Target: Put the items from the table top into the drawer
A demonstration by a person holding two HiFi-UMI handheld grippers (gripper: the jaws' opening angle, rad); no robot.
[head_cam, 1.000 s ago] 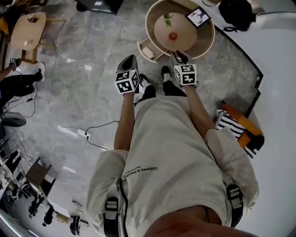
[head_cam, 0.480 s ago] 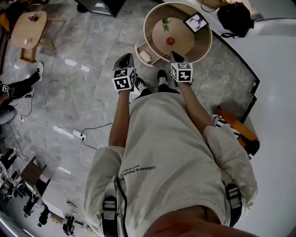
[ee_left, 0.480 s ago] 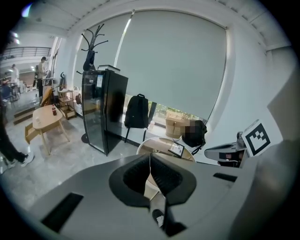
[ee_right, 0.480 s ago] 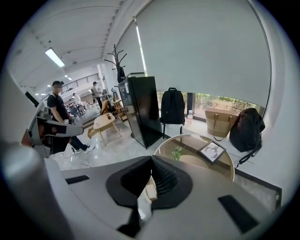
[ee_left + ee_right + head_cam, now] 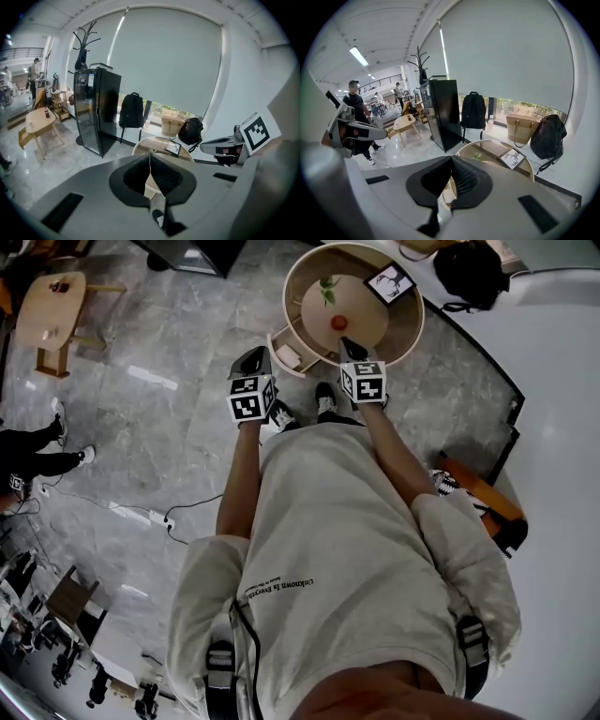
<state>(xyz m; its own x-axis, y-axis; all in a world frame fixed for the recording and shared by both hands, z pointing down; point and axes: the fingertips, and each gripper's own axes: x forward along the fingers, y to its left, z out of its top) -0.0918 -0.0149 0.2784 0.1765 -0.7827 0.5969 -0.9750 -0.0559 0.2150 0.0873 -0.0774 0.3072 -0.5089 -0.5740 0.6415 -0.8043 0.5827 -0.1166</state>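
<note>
Grey marble floor point(image 5: 169, 352) is stretching around us; at the frame's upper centre the round table point(image 5: 364, 310) is carrying a red ball point(image 5: 338, 322), green sprig point(image 5: 327, 287) and framed picture point(image 5: 391, 282), its drawer point(image 5: 286, 352) standing open at left. We are holding left gripper point(image 5: 258, 355) and right gripper point(image 5: 349, 345) pinched together, empty.

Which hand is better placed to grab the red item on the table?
Right. The right tongs reach over the table's edge, just short of the red item; the left tongs hang over the floor beside the drawer.

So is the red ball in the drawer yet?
No, the red ball lies on the table, apart from the drawer.
</note>
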